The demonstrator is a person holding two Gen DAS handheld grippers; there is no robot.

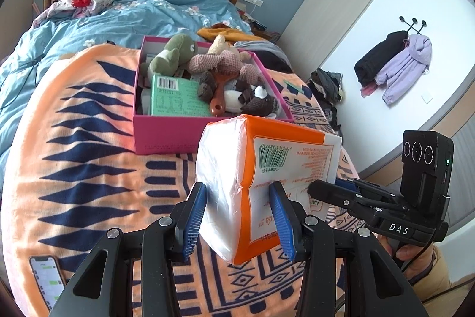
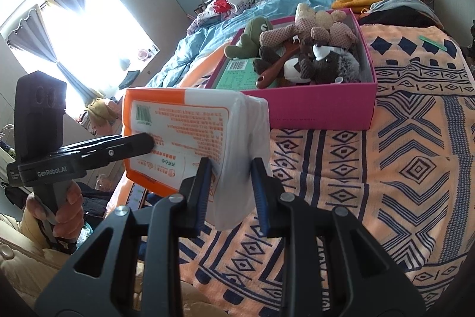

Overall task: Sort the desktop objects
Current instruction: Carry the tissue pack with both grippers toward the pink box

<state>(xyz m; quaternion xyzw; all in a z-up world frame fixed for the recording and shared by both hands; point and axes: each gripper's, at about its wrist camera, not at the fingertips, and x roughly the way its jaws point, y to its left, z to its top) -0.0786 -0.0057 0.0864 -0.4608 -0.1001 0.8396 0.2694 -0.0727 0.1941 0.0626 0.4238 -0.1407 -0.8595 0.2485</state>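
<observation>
Tissue pack (image 1: 267, 165): held up above the patterned blanket (image 1: 89, 168), just in front of the pink box (image 1: 166, 132).
Left gripper (image 1: 240, 219): clamped on one end of the pack.
Right gripper (image 2: 234, 195): clamped on the other end.
Pink box: holds plush toys (image 1: 219, 61), a green carton (image 1: 175, 97) and a brush (image 1: 218, 100).
Phone (image 1: 49, 278): at the near left edge of the blanket.

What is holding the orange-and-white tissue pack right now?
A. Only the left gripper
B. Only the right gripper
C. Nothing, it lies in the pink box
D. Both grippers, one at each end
D: the left gripper clamps one end of the tissue pack and the right gripper clamps the other, with the pack raised in front of the pink box, not inside it.
</observation>
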